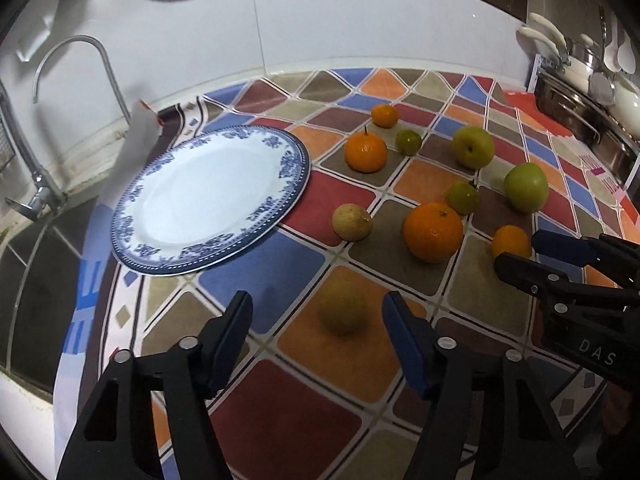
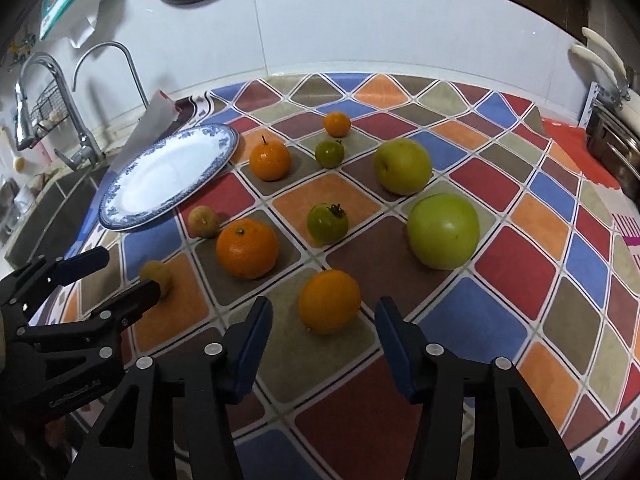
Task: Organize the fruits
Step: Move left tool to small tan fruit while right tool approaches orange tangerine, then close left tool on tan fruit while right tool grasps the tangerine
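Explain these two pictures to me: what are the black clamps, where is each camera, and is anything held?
No robot here: a person holds a two-finger tool in each hand, with a camera on each looking forward along the fingers. In the left camera's picture the left tool is open around a small yellowish fruit on the checked cloth, not gripping it. In the right camera's picture the right tool is open around an orange. Each tool also shows at the other picture's edge. Nothing is held. Other oranges and green fruits lie scattered on the cloth; the blue-rimmed plate has nothing on it. A sink tap stands at the left.
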Demonstrator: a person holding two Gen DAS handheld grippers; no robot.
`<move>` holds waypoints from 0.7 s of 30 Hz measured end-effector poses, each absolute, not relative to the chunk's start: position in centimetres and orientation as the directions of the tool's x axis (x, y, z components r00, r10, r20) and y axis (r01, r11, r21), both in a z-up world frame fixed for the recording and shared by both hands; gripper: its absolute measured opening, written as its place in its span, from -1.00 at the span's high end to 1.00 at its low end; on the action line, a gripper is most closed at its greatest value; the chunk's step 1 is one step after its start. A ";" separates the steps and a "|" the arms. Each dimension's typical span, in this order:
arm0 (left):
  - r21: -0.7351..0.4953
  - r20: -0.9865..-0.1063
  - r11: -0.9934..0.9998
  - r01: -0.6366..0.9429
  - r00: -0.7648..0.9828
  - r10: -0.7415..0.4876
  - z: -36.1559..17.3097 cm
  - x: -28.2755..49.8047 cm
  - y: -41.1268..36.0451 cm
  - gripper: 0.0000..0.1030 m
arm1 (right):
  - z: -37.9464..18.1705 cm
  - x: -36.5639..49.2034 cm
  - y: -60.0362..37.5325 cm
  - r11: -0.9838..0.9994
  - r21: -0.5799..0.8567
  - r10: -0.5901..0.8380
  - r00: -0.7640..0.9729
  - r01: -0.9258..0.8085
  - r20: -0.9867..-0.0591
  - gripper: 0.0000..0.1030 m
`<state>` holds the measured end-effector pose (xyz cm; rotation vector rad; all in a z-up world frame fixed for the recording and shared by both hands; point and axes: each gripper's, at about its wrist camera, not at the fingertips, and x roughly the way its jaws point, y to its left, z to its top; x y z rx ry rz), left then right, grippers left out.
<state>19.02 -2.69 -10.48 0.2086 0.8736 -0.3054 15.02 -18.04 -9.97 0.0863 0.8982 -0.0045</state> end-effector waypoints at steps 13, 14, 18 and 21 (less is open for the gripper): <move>0.022 -0.804 0.909 0.416 0.547 -0.231 -11.4 20.0 -3.2 0.37 | -10.6 16.1 -17.9 0.997 0.054 0.012 0.605 0.052 -0.796 0.31; 0.021 -0.804 0.907 0.420 0.546 -0.234 -11.4 20.1 -3.2 0.42 | -10.6 16.2 -17.9 0.997 0.053 0.011 0.605 0.052 -0.796 0.31; 0.016 -0.798 0.905 0.425 0.551 -0.244 -11.2 20.1 -3.0 0.44 | -10.3 16.2 -17.8 0.997 0.062 0.019 0.608 0.049 -0.793 0.31; 0.009 -0.788 0.904 0.427 0.560 -0.256 -10.8 20.0 -2.8 0.44 | -9.8 16.0 -17.6 0.997 0.054 0.014 0.617 0.046 -0.787 0.31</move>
